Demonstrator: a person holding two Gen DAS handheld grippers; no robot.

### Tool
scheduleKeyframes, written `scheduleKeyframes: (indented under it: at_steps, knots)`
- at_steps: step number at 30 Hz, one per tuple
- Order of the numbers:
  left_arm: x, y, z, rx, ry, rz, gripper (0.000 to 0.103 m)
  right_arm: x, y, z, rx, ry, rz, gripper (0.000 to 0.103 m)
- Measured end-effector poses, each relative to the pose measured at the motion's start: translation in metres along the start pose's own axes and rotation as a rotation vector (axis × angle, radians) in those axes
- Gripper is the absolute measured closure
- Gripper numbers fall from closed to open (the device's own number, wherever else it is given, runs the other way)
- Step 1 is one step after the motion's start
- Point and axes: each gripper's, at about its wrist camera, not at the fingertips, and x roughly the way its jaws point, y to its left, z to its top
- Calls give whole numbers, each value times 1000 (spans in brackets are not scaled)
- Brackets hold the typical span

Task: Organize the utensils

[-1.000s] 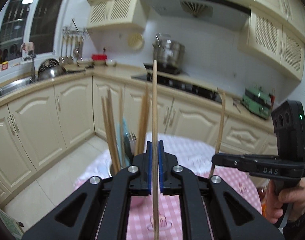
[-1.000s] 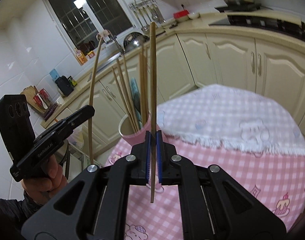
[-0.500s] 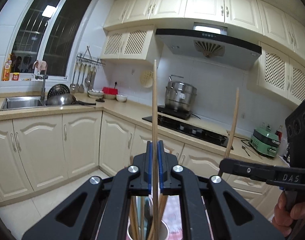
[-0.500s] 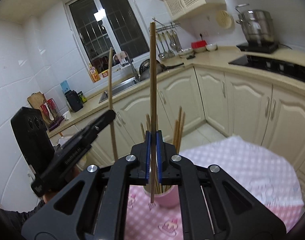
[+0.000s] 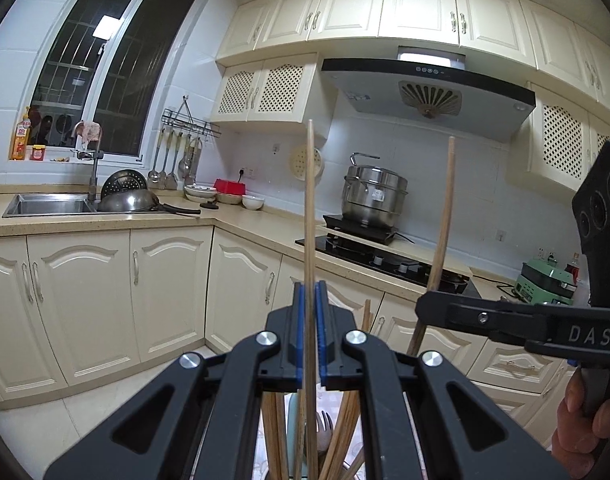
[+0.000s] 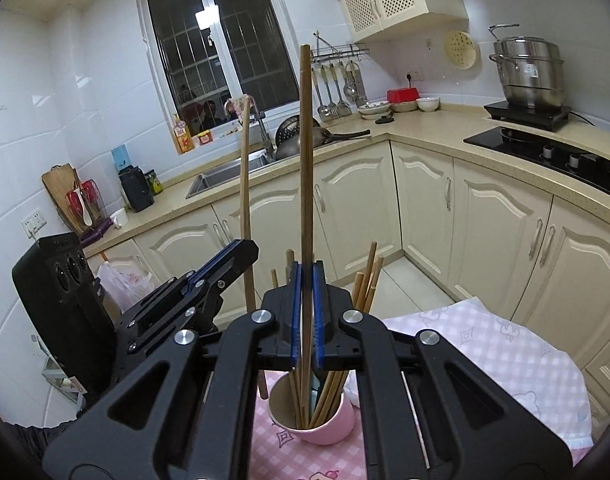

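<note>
My left gripper (image 5: 310, 304) is shut on a pale wooden chopstick (image 5: 310, 200) that stands upright above the cup. My right gripper (image 6: 307, 280) is shut on a darker chopstick (image 6: 305, 152), also upright, with its lower end reaching down into the pink cup (image 6: 329, 424). The cup stands on the pink checked tablecloth (image 6: 485, 352) and holds several more chopsticks. In the left wrist view a fork (image 5: 325, 428) shows among them. Each view shows the other gripper beside it: the right gripper (image 5: 433, 306) with its chopstick (image 5: 445, 220), and the left gripper (image 6: 241, 252) with its chopstick (image 6: 245, 200).
An L-shaped kitchen counter (image 5: 241, 226) runs behind, with a sink (image 6: 221, 178), a hob (image 5: 385, 260) and a steel pot (image 5: 375, 196). Cream cabinets (image 6: 501, 228) stand close to the table's far side. A hand (image 5: 585, 420) grips the right tool.
Both grippers have risen and tipped upward with their chopsticks. The cup has slid down to the bottom of both views, and the two grippers have come closer together.
</note>
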Motion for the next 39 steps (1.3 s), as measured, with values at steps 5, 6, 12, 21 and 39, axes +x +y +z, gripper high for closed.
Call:
scheduleKeyframes:
  at_steps: [5,6,12,21,39]
  knots:
    - [9,1,-17,8,36,7,98,14,-4,-9,6,38,0,97]
    - [11,3,-20,4,46,10,98,18,-6,-12,10,49,-1,97]
    - [15,10,-36,7,94,28,96,33,-14,-25,47,106,5,96]
    - [-17,9,-25,53,104,62,10,7,-20,-30,122,38,-16,14]
    - [-124,-23,-5,105,234,263,5,-74,2,-63,173,-7,-91,6]
